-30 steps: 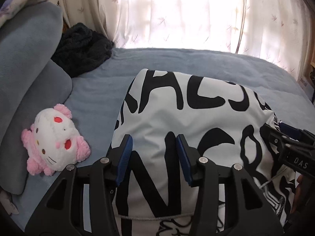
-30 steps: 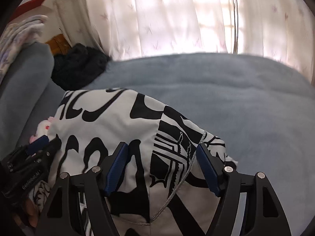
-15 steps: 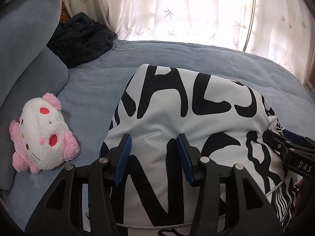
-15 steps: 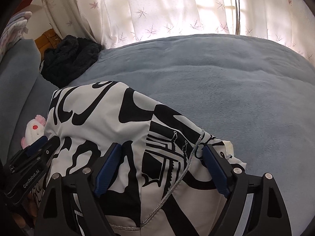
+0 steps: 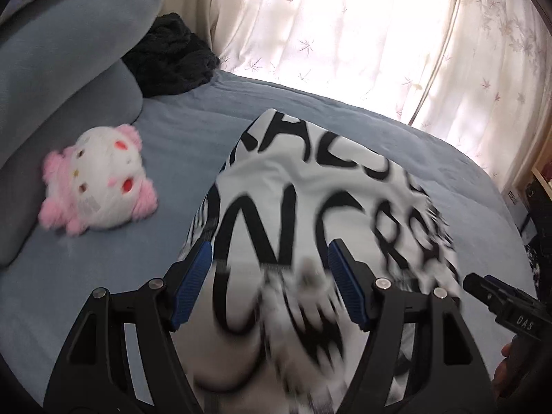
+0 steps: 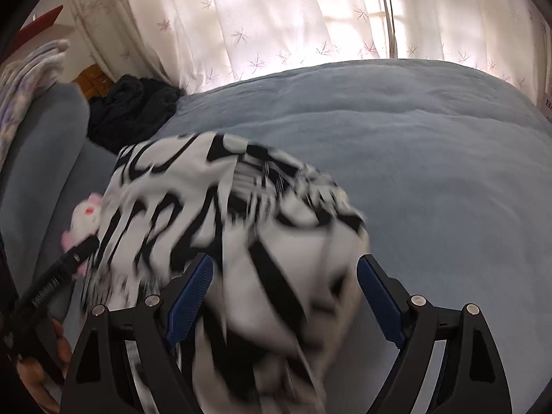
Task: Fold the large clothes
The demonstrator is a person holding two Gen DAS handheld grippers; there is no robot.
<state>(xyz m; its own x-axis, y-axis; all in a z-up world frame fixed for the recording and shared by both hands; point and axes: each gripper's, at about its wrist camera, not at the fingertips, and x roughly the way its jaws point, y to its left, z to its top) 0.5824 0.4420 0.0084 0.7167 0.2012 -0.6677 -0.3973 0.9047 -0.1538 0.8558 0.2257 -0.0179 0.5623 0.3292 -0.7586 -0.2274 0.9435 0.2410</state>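
L wrist view: my left hand-held gripper [image 5: 269, 286] w/ jaws apart, nothing clamped; 1 black-white garment [image 5: 310, 214] bunched on bed [image 5: 193, 131], dead ahead & under fingers, long axis running away toward curtain. 1 plush toy [image 5: 98, 189] to left, apart from cloth.

R wrist view: right hand-held gripper [image 6: 283, 296] jaws apart too, garment [image 6: 220, 207] ahead-left, blurred. I judge both about equally near; 1 dark knit pile [image 6: 134, 110] far back.

We see a pink plush [image 5: 98, 191] on the blue bed [image 6: 431, 158], a dark knit [image 5: 170, 57] by the pillow [image 5: 62, 69], curtains [image 5: 345, 24] behind.
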